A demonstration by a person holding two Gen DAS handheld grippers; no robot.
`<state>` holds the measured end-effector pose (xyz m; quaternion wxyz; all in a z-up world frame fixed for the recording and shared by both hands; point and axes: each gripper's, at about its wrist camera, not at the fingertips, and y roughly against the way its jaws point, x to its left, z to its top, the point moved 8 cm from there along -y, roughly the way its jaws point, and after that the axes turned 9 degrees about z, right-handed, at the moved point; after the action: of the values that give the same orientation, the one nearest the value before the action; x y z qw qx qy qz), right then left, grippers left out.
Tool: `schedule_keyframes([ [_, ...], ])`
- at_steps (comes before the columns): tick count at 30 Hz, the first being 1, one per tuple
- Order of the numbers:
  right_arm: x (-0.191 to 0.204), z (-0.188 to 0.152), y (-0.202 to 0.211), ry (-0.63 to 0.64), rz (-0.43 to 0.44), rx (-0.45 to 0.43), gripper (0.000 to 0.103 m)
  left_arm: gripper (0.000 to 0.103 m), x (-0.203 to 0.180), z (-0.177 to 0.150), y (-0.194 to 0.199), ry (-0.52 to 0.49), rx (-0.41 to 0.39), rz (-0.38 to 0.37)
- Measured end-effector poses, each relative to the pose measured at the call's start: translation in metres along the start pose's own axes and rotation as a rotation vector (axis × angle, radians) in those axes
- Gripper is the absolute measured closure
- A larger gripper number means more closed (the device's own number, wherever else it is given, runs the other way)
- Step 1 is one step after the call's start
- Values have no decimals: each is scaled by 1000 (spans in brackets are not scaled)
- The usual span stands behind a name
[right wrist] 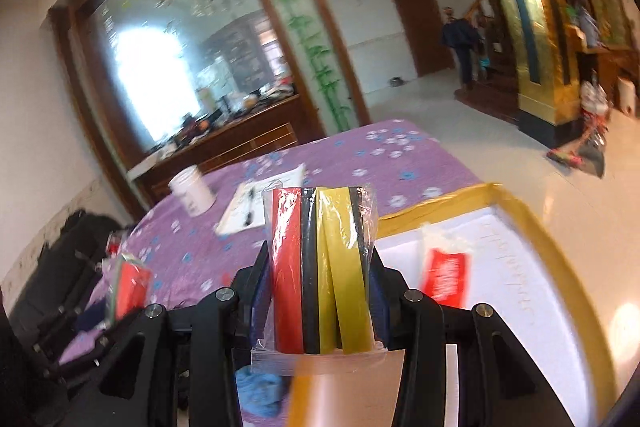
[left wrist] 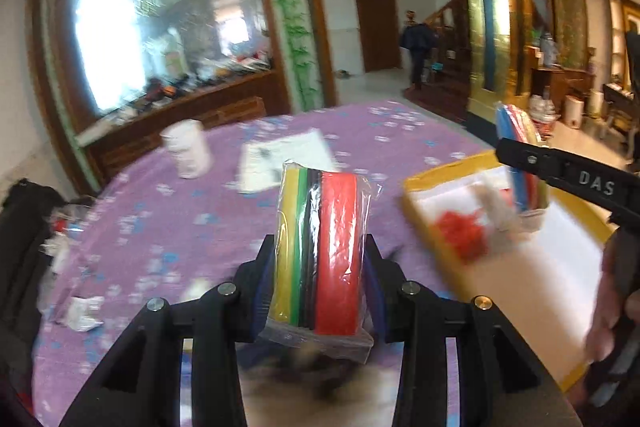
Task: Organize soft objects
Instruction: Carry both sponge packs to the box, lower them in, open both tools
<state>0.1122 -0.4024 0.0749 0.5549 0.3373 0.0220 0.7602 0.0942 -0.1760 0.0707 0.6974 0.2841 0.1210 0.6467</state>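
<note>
- Left gripper (left wrist: pixel 320 267) clamped across a plastic-wrapped pack of coloured foam sheets (left wrist: pixel 324 247), held above the purple tablecloth (left wrist: pixel 160 219).
- Right gripper (right wrist: pixel 320 267) pinching a second wrapped foam pack (right wrist: pixel 324 267) at the yellow-rimmed box (right wrist: pixel 532 223).
- Probably light, squashy; slick wrap, so best gripped mid-stack across flat faces.

Both views bright, daylight indoors. Window reflection in mirror (left wrist: pixel 160 27) blown out white, same glare in right view. Glossy floor (right wrist: pixel 460 115) reflects light. Strong fisheye bend, dark vignette at corners. Heavy motion blur on table (left wrist: pixel 160 219), box (left wrist: pixel 500 227), background; packs' plastic wrap shows glints. Shadows soft.
</note>
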Motion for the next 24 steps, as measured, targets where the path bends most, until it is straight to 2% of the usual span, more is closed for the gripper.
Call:
schedule_keyframes([
  [6, -69, 5, 8, -167, -95, 31, 58, 65, -74, 11, -22, 25, 120, -161],
  [11, -96, -7, 3, -185, -170, 128, 58, 65, -123, -3, -45, 5, 218, -225],
  [14, -102, -14, -4, -188, -188, 176, 58, 65, -137, -17, -50, 8, 263, -265],
  [19, -110, -25, -8, -183, -252, 230, 58, 65, -152, -33, -49, -60, 254, -272],
  [24, -117, -29, -10, -202, -264, 246, 58, 65, -160, -38, -43, -114, 214, -248],
])
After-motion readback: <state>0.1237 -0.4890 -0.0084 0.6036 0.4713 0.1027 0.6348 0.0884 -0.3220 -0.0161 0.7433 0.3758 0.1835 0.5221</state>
